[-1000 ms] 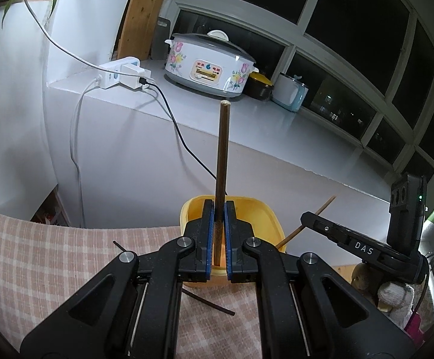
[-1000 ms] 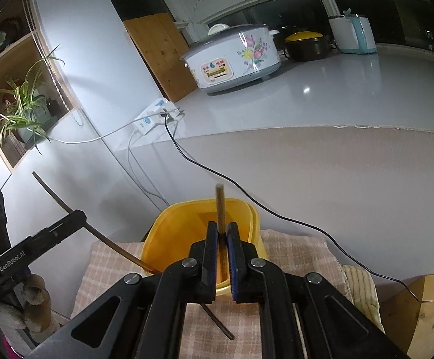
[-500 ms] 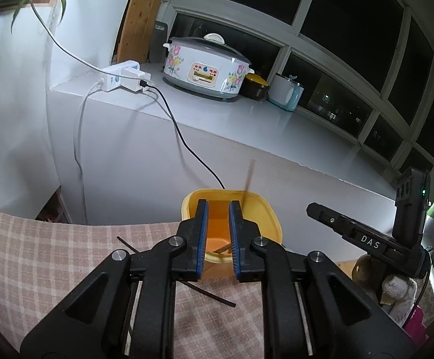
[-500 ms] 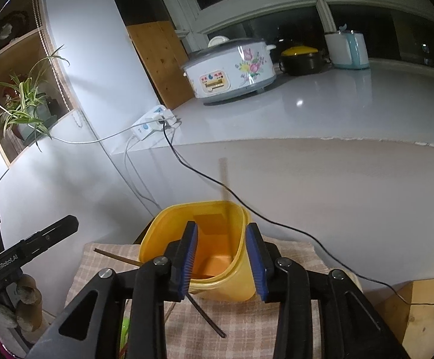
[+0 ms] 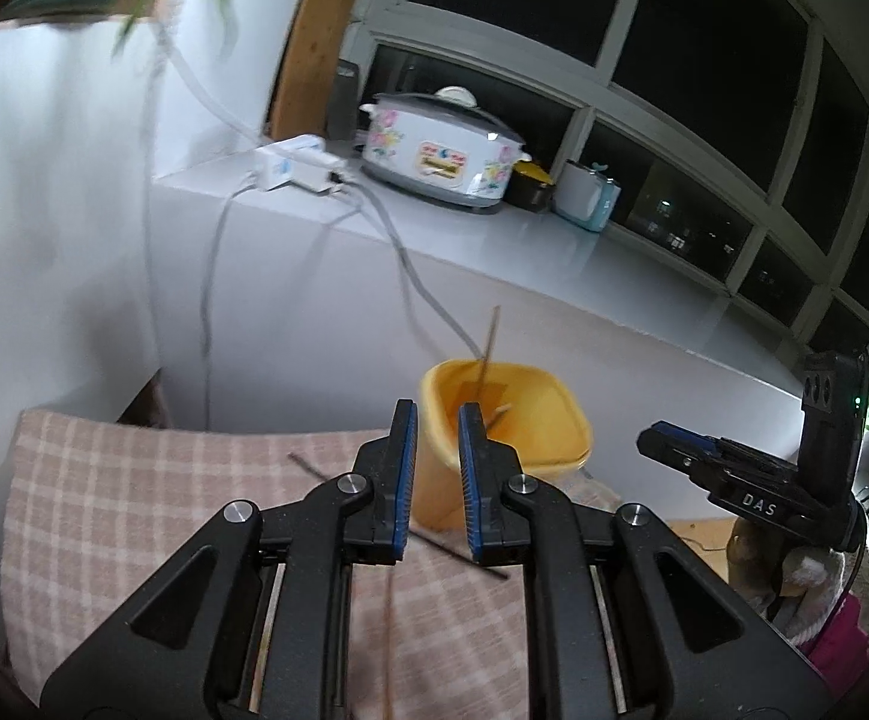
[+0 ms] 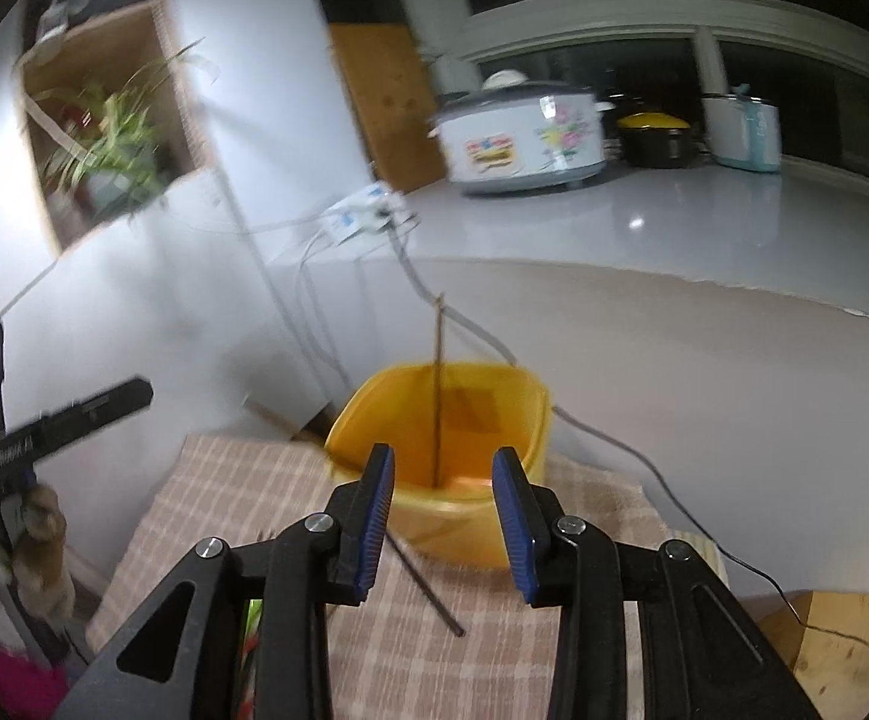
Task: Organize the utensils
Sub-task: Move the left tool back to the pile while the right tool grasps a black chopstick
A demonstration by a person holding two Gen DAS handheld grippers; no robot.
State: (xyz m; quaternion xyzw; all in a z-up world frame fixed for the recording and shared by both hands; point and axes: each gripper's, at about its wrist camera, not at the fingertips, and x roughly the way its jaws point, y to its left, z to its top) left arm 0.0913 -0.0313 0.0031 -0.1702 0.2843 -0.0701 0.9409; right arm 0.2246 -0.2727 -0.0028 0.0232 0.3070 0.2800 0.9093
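Note:
A yellow tub (image 5: 530, 420) (image 6: 494, 516) stands at the far edge of a checked cloth (image 5: 134, 492) (image 6: 230, 504). A brown chopstick (image 5: 488, 348) (image 6: 439, 396) stands upright in the tub, and a second one (image 6: 284, 423) leans out over its left rim. A dark chopstick (image 5: 452, 552) (image 6: 428, 588) lies on the cloth in front of the tub. My left gripper (image 5: 437, 414) is open and empty just before the tub. My right gripper (image 6: 443, 459) is open and empty over the tub's near rim.
A white counter (image 5: 494, 264) behind the tub carries a flowered cooker (image 5: 440, 156), a power strip (image 5: 290, 171) with hanging cables, a black pot and a kettle. The other gripper shows in each view (image 5: 746, 486) (image 6: 50, 432). A wooden board (image 6: 842, 648) lies at right.
Both grippers opened and let their chopsticks drop into the yellow tub. Both have pulled back and up from the tub; the right jaws spread wider.

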